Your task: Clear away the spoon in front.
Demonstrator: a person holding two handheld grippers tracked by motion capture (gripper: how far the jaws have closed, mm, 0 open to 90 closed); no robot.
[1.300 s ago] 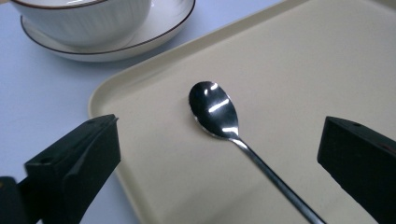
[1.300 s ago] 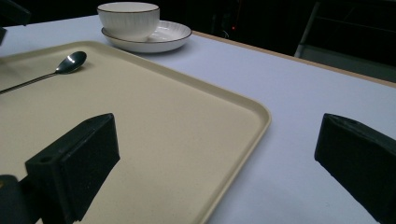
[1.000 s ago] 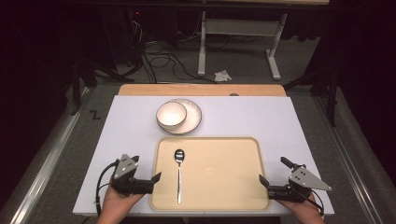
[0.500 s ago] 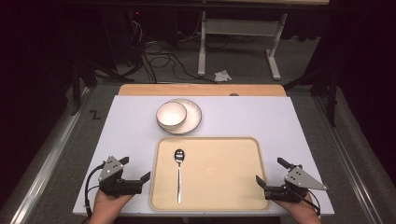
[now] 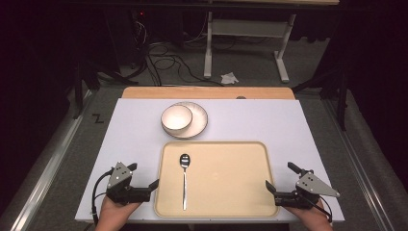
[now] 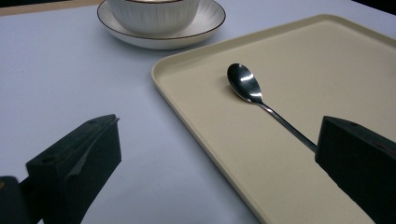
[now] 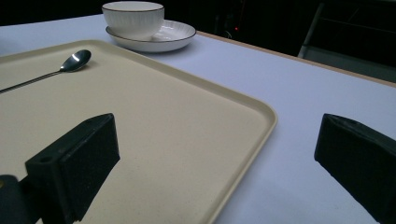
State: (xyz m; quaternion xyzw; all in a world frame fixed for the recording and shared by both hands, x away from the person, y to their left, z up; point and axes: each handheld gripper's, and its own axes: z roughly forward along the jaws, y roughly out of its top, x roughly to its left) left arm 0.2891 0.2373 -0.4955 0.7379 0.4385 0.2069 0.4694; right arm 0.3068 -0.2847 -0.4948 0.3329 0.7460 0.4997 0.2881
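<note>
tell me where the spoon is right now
In the high view the spoon lies on the left part of the tray, bowl end toward the plate, nearest the left gripper.

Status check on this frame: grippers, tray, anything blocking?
Left gripper open, right gripper open, flanking the tray. Spoon lies on tray, untouched. Nothing in the way.

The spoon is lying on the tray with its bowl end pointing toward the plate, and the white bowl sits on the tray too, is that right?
Not quite. The spoon lies on the tray as you said, but the white bowl sits on the plate, beyond the tray, as the high view shows.
</note>
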